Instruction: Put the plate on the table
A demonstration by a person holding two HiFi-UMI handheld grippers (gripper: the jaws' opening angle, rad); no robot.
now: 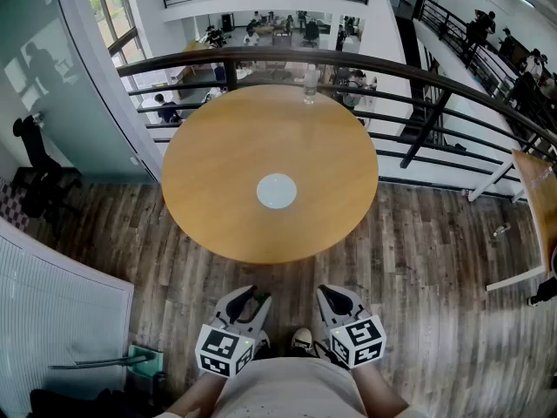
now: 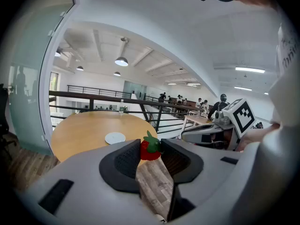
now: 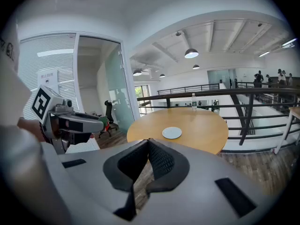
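Mezzanine w/ wood-plank floor (image 1: 418,259) and a dark railing (image 1: 418,72) behind a round wooden table (image 1: 218,198). Open-plan level visible below, people at desks.

Plate (image 1: 276,191): small, white, flat on tabletop, roughly at centre, well clear of every edge. Nothing on it. Judgement: task's end state looks met already, since the plate is on the table and no gripper is near it.

Bottle (image 1: 310,84): clear, upright, at far rim next to railing, well apart from plate.

Left gripper (image 1: 248,303): held low, close to the person's body, short of the near table edge. Jaws pinch a small red strawberry (image 2: 150,150) w/ green top, caught betw. the pad tips only; looks like a toy, can't confirm.

Right gripper (image 3: 148,144): beside the left one, same height. Jaws pressed together at the tips, nothing betw. them.

Risks from here (judgement):
- Strawberry grip is shallow, at the tips. Any slackening of the squeeze, or a jolt, and it prob. drops to the floor and rolls.
- If either gripper goes for the plate again: it is thin and lies flush on smooth wood, so the jaws have little to bite. A low approach would more likely push it across the top than lift it.
- Left can't take the plate w/o releasing the strawberry first.
- Long reach over the table toward the far side could tip the bottle; railing gap right behind it, so it might go over to the level below.
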